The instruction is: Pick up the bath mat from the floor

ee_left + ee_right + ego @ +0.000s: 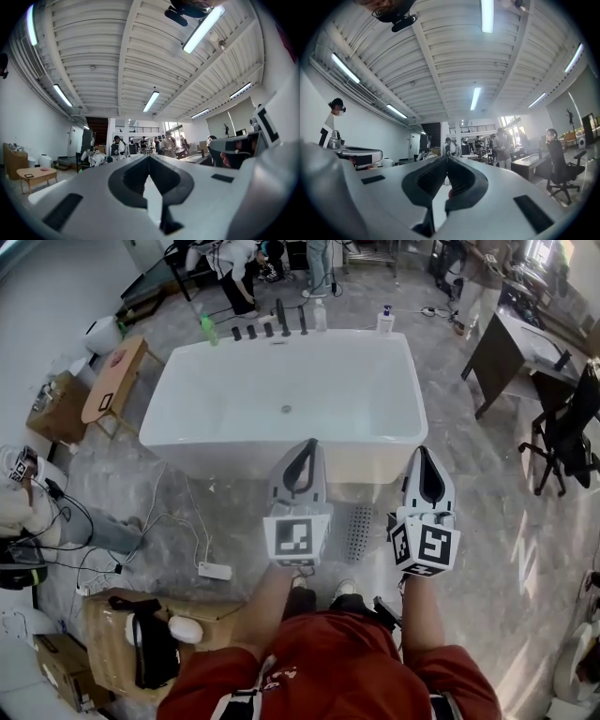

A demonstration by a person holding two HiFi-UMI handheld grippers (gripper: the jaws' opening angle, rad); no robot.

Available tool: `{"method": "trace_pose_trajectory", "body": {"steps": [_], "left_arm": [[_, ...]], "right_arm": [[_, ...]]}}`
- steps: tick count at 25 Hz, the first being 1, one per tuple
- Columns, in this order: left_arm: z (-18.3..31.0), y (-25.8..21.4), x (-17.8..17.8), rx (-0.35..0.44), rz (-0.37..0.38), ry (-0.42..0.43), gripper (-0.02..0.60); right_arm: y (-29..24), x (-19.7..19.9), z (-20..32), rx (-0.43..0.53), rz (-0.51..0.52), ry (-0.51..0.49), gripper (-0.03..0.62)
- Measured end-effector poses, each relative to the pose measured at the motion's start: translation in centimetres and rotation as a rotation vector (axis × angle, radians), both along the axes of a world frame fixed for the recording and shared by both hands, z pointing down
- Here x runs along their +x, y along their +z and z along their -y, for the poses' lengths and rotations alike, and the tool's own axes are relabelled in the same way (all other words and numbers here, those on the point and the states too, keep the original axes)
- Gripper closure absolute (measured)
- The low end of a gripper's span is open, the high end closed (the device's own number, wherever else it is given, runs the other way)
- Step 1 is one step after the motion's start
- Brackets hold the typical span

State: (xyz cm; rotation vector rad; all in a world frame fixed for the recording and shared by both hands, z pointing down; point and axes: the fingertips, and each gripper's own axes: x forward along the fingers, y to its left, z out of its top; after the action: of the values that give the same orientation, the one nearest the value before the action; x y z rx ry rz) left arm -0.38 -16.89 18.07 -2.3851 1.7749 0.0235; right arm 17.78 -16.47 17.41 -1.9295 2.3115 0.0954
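Our left gripper (308, 442) and right gripper (424, 451) are both closed with nothing between the jaws. We hold them side by side on the near side of the tub (394, 432), and their own views look out level across the room rather than down.

The mat (359, 532) lies on the floor at the foot of the tub's near wall, showing in the gap between our two grippers. It appears as a narrow grey strip with rows of dots. How far it runs under the grippers we cannot tell.

We judge it light, thin and limp, so it should sag and fold once lifted rather than hold its shape. If it is rubbery it may cling to the smooth floor, so peeling it up should work better than pulling it straight off. A short edge or a corner looks like the best place to pinch it. We would take one at each end of the same edge, one per gripper, so that the mat hangs flat.

The tub is empty, with only its drain (286, 410) showing. Bottles (385, 319) stand along its far rim. Well to the near left of the tub, a cardboard box (111, 641) carries a black item and a white one.
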Motion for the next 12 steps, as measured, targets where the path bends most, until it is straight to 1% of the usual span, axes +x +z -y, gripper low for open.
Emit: {"method": "trace_pose_trajectory", "body": {"steps": [3,7,12], "left_arm": [[0.2,-0.5,-0.8,-0.006,-0.024,-0.003,0.566],[0.8,-0.3,-2.0,-0.002,0.003,0.016,0.566],[1.9,0.5,-3.3,-0.021,-0.011,0.009,0.566]], "right_arm": [[-0.1,-0.8,0.4,0.0,-0.001,0.007,0.582],[0.0,-2.2,0.9,-0.002,-0.003,0.011,0.582],[0.2,-3.4,1.3,-0.011,-0.015,0.017,0.582]]}}
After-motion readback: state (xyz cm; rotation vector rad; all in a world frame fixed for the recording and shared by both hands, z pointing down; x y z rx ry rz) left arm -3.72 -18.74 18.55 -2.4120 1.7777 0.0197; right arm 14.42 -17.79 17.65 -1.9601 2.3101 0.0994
